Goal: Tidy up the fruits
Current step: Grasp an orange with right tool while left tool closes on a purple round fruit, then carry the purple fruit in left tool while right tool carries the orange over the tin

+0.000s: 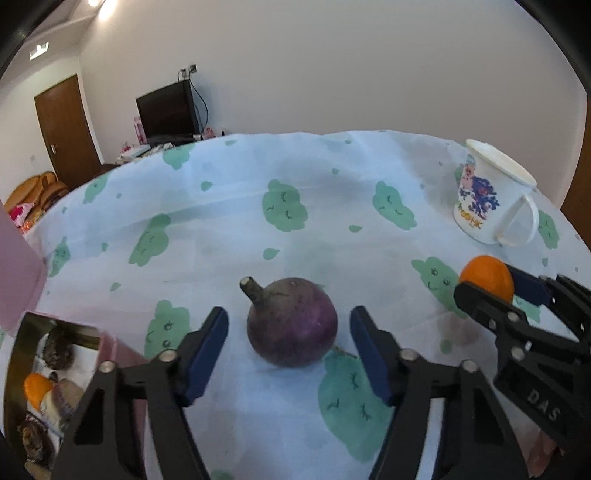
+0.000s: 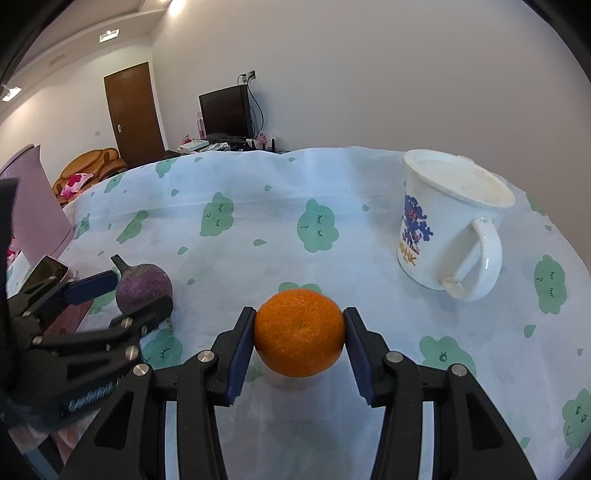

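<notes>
Plain white walls [image 2: 369,74] all round, with ceiling lights [image 2: 177,4] glaring overhead. A brown door [image 2: 135,114] stands shut at the far left, an orange sofa [image 2: 90,166] beside it, and a dark TV [image 2: 225,112] sits against the wall on a cluttered stand [image 2: 221,146].

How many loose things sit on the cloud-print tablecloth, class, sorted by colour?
Orange: 1, the round orange tangerine between the right gripper pads.
Purple: 1, the round purple stemmed fruit between the open left gripper fingers.
White: 1, the lidded white printed mug.
Total: 3
</notes>
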`<act>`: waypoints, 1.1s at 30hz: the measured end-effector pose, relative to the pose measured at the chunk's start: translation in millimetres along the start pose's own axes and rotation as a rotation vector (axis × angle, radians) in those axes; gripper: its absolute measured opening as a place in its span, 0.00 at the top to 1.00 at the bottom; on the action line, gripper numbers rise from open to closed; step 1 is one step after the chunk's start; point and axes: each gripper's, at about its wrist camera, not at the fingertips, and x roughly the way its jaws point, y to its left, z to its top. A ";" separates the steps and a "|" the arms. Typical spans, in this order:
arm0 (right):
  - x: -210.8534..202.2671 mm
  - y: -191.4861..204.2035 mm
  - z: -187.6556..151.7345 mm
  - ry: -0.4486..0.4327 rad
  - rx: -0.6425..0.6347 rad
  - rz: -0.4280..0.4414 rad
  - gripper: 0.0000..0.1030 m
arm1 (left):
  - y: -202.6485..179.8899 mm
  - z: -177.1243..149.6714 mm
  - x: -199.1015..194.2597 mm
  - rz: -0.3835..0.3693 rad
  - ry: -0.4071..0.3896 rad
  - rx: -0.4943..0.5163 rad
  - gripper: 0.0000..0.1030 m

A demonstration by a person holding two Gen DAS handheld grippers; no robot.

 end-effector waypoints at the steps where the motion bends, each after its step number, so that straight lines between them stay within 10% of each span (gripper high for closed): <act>1: 1.2 -0.3 0.0 0.005 0.001 0.004 0.52 | 0.3 1.0 3.0 -0.006 0.006 -0.002 0.45; 33: -23.1 13.5 -3.2 -0.138 -0.067 0.038 0.52 | -6.7 -6.4 -26.2 0.012 -0.138 0.036 0.49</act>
